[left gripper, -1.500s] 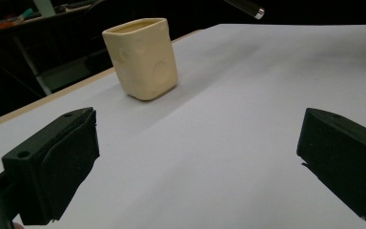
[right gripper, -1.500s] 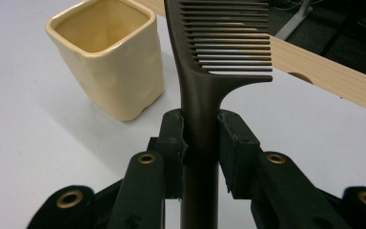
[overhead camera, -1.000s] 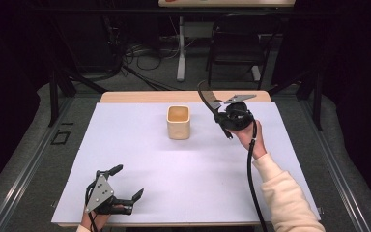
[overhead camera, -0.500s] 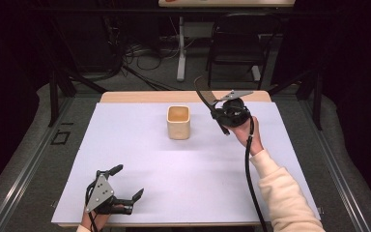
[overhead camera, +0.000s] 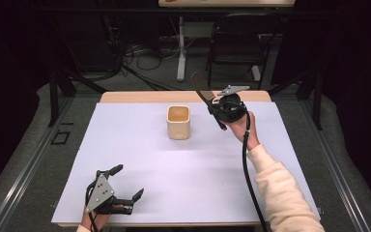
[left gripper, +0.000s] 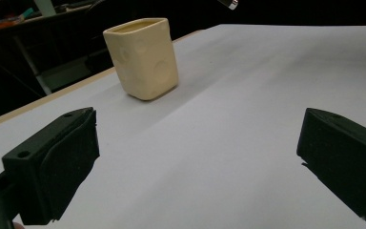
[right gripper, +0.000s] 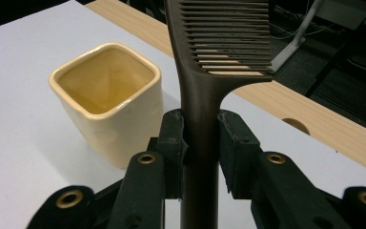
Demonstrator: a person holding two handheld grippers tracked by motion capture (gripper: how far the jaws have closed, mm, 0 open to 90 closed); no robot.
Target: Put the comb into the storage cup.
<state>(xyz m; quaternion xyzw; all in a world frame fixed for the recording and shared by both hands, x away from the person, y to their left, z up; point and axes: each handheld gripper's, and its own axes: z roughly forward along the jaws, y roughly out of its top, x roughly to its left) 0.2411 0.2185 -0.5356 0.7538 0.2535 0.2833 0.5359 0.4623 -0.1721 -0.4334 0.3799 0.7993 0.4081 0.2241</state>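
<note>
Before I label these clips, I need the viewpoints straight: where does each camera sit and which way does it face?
High view: above the person's side, looking forward and down on the table; both forearms and tools show.
Left gripper view: on the left tool, low over the table, facing the cup; its open jaws show.
Right gripper view: on the right tool, facing the comb it grips.
All views share the cup.

Pretty much the whole white counter (overhead camera: 183, 179) is sitting wide open. The one thing standing in the way is the cream cup (overhead camera: 178, 122), upper middle of the high view. The right tool (overhead camera: 216, 107) is hanging just right of it, clamping a brown comb (overhead camera: 200, 89). The left tool (overhead camera: 125, 186), jaws spread, is taking up the lower left.
</note>
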